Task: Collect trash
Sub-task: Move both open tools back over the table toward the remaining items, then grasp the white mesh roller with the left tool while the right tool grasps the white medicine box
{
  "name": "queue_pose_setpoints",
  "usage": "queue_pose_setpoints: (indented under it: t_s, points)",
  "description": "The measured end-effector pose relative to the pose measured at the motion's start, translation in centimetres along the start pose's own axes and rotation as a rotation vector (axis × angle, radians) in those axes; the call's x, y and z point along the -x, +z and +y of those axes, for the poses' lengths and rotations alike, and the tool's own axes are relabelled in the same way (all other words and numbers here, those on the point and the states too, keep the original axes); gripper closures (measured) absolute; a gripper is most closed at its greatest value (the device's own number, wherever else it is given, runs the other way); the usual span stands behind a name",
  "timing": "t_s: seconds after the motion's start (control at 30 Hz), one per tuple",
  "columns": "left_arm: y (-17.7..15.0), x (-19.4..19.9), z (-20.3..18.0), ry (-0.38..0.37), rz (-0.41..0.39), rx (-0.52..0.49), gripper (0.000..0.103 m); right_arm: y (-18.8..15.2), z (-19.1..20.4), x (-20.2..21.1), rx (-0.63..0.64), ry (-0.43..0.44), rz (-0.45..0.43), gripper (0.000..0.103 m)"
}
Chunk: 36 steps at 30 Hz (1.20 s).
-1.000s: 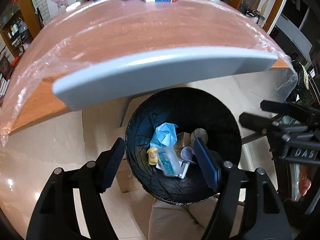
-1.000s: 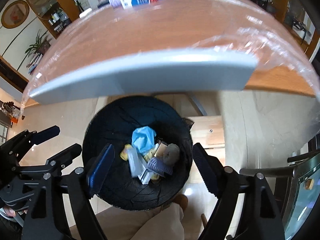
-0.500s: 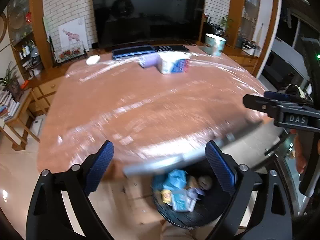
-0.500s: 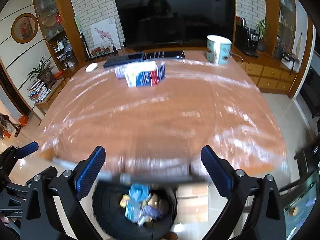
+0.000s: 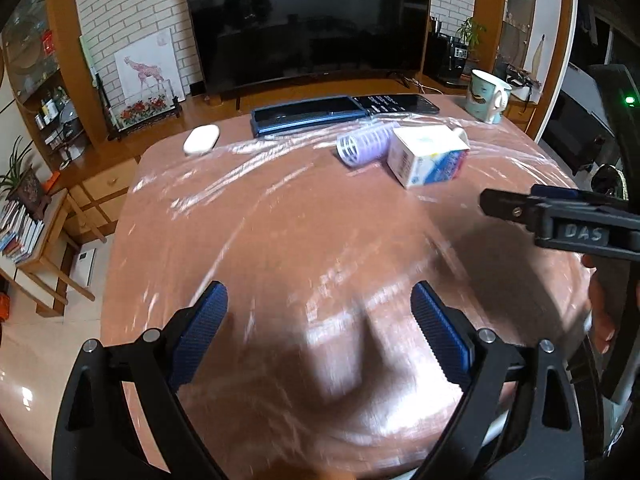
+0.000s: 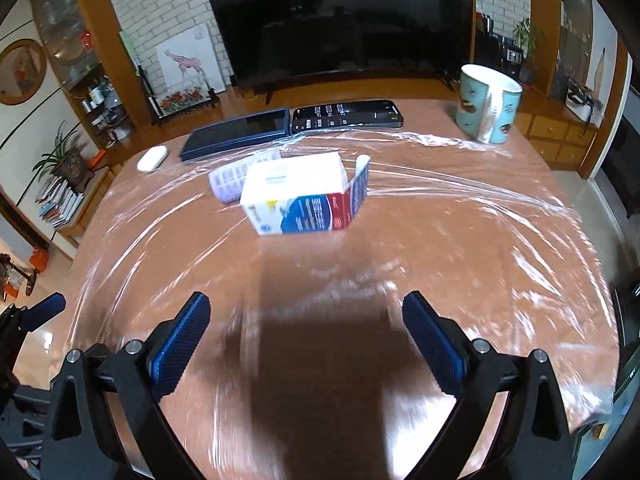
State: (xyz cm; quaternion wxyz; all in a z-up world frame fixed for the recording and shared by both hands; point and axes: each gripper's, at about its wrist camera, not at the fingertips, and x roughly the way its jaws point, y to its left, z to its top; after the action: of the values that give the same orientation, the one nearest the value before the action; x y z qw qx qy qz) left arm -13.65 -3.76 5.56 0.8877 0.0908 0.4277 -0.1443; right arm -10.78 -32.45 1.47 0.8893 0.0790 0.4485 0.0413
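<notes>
An open white, blue and red carton (image 5: 428, 155) (image 6: 304, 200) lies on its side on the far part of the plastic-covered wooden table (image 5: 280, 240) (image 6: 460, 248). A purple ribbed hair roller (image 5: 362, 145) (image 6: 232, 178) lies against its left side. My left gripper (image 5: 320, 336) is open and empty above the near table. My right gripper (image 6: 306, 336) is open and empty, facing the carton; it also shows at the right of the left wrist view (image 5: 560, 220). The trash bin is out of view.
A teal mug (image 6: 486, 104) (image 5: 488, 96) stands at the far right corner. A dark keyboard (image 6: 236, 132) (image 5: 308, 114) and a black phone (image 6: 346, 114) lie along the far edge, a white mouse (image 6: 152, 158) (image 5: 201, 140) far left. A TV (image 6: 340, 12) stands behind.
Both grippers have swung up from over the black trash bin below the table edge to face across the tabletop. Both stay open and empty.
</notes>
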Motion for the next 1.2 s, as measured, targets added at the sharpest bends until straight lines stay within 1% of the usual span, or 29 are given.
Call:
queue_pose_setpoints:
  t_s: [0.03, 0.13, 0.23, 0.3, 0.47, 0.53, 0.67, 0.7, 0.83, 0.93, 1.0, 1.13, 1.2]
  points:
    - [0.5, -0.5, 0.0, 0.001, -0.001, -0.010, 0.009, 0.6, 0.0, -1.0, -0.005, -0.011, 0.008, 0.008]
    - [2.3, -2.4, 0.0, 0.000, 0.009, -0.038, 0.009, 1.9, -0.1, -3.3, -0.029, 0.003, 0.041, 0.008]
    - [3.8, -4.0, -0.4, 0.012, 0.015, -0.072, 0.009, 3.2, 0.1, -5.2, -0.026, 0.001, 0.054, 0.008]
    - [5.0, -5.2, -0.5, 0.012, 0.021, -0.088, 0.009, 3.8, 0.1, -6.2, -0.014, -0.012, 0.057, 0.008]
    - [7.6, -8.5, -1.3, -0.008, 0.044, -0.153, 0.009, 5.2, -0.5, -8.1, 0.001, 0.005, 0.062, 0.008]
    - [8.3, -9.4, -1.5, -0.015, 0.053, -0.171, 0.009, 5.6, -1.1, -8.4, 0.007, 0.026, 0.059, 0.008]
    - [9.6, -11.4, -1.9, -0.057, 0.079, -0.204, 0.009, 6.4, -2.4, -8.4, 0.029, 0.043, 0.058, 0.019]
    - [9.9, -11.9, -2.0, -0.071, 0.086, -0.207, 0.009, 6.6, -2.8, -8.4, 0.034, 0.047, 0.057, 0.020]
    - [11.0, -13.1, -2.5, -0.112, 0.088, -0.196, 0.009, 7.3, -3.9, -8.3, 0.020, 0.059, 0.052, 0.019]
    - [11.7, -13.7, -2.4, -0.129, 0.090, -0.183, 0.009, 8.0, -4.2, -8.2, 0.004, 0.108, 0.045, 0.011]
    - [12.1, -13.9, -2.2, -0.138, 0.086, -0.182, 0.009, 8.5, -3.6, -8.0, 0.071, 0.096, 0.024, 0.009]
    - [12.5, -14.1, -1.6, -0.176, 0.084, -0.162, 0.009, 9.4, -2.4, -7.6, 0.295, 0.054, -0.026, 0.008]
    - [12.6, -14.3, -1.5, -0.194, 0.088, -0.154, 0.013, 10.0, -2.3, -7.7, 0.372, 0.086, -0.024, 0.008]
